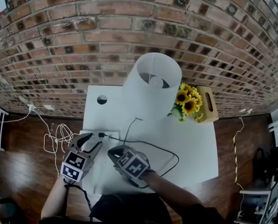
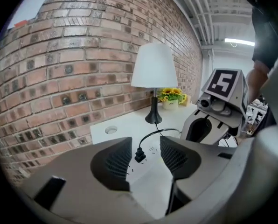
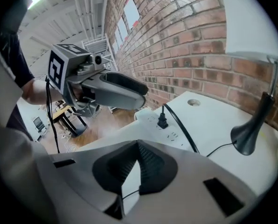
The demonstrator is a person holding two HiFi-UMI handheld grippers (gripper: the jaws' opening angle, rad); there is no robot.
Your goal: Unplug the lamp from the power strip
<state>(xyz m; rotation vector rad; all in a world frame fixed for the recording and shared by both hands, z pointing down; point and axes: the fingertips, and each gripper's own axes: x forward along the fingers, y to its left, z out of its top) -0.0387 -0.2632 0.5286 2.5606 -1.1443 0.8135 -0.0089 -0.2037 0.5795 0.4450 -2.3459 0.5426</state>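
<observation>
The lamp point(image 1: 150, 85) with its white shade stands at the back of the white table point(image 1: 195, 143). Its black cord point(image 1: 169, 149) runs forward and left to a black plug point(image 1: 101, 135), which sits in the white power strip point(image 1: 112, 136) at the table's left edge. My left gripper point(image 1: 93, 143) is open just short of the plug; in the left gripper view the plug point(image 2: 140, 155) shows between the spread jaws of my left gripper point(image 2: 145, 146), untouched. My right gripper point(image 1: 112, 152) hovers beside it, shut and empty. The right gripper view shows the plug point(image 3: 163, 121) beyond the closed tips of my right gripper point(image 3: 138, 146).
Sunflowers point(image 1: 188, 101) and a wooden box point(image 1: 207, 104) stand at the table's back right. A round cable hole point(image 1: 101, 99) is at the back left. Loose white cables point(image 1: 57, 139) lie on the wooden floor to the left. A brick wall point(image 1: 129, 36) runs behind the table.
</observation>
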